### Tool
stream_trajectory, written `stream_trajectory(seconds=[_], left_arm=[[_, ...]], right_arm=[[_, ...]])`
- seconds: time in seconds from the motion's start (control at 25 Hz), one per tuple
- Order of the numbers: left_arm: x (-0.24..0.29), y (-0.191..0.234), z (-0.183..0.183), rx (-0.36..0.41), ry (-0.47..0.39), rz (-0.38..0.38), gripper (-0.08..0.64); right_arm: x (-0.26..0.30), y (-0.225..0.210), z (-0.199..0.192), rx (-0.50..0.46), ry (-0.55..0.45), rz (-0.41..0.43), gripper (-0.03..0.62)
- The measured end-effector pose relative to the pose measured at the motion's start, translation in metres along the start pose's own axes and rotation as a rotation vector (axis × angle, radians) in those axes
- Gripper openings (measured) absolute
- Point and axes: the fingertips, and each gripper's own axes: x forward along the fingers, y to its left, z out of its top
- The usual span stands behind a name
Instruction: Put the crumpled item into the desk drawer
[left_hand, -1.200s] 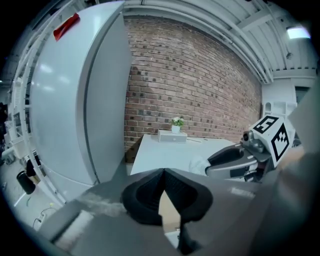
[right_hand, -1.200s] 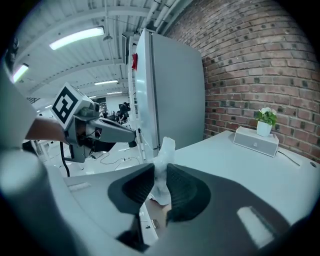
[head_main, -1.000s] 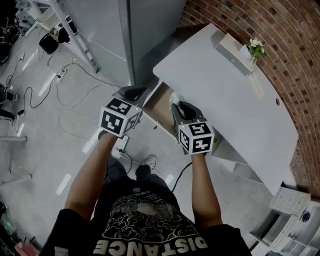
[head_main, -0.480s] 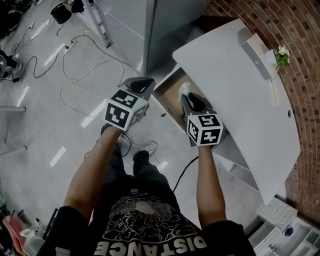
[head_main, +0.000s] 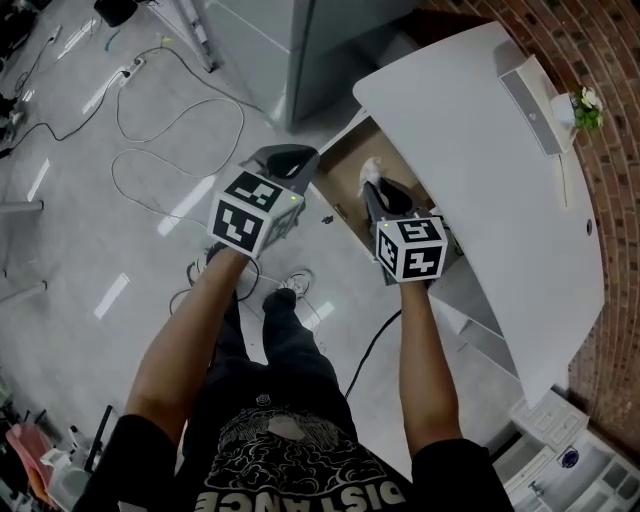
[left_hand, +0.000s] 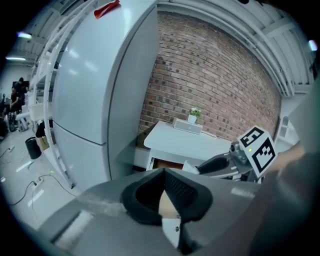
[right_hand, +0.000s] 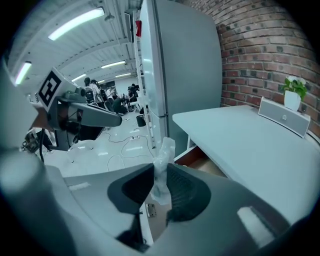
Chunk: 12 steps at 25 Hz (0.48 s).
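The crumpled item (head_main: 372, 170) is a white, thin wad, and my right gripper (head_main: 374, 186) is shut on it. In the right gripper view the crumpled item (right_hand: 161, 165) sticks up between the two pads. It hangs over the open desk drawer (head_main: 345, 176), whose brown inside shows under the white desk top (head_main: 480, 150). My left gripper (head_main: 293, 158) is shut and holds nothing; it hovers just left of the drawer's front. In the left gripper view the drawer (left_hand: 167, 164) and the right gripper (left_hand: 210, 165) lie ahead.
A tall grey cabinet (head_main: 330, 40) stands just beyond the desk's near end. Cables (head_main: 150, 130) loop over the floor at the left. A white box (head_main: 535, 95) and a small potted plant (head_main: 587, 105) sit at the desk's far edge by the brick wall (head_main: 610, 60).
The head view has swung, so desk and drawer sit further right and up. The right gripper still holds the crumpled item over the drawer. The left gripper stays beside the drawer front.
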Motion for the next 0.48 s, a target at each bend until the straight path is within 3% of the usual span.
stream_trajectory(seconds=[0.48], left_arm=[[0.035, -0.007, -0.052, -0.006, 0.079, -0.021, -0.003]], right_arm=[[0.041, -0.011, -0.060, -0.020, 0.112, 0.037, 0.084]])
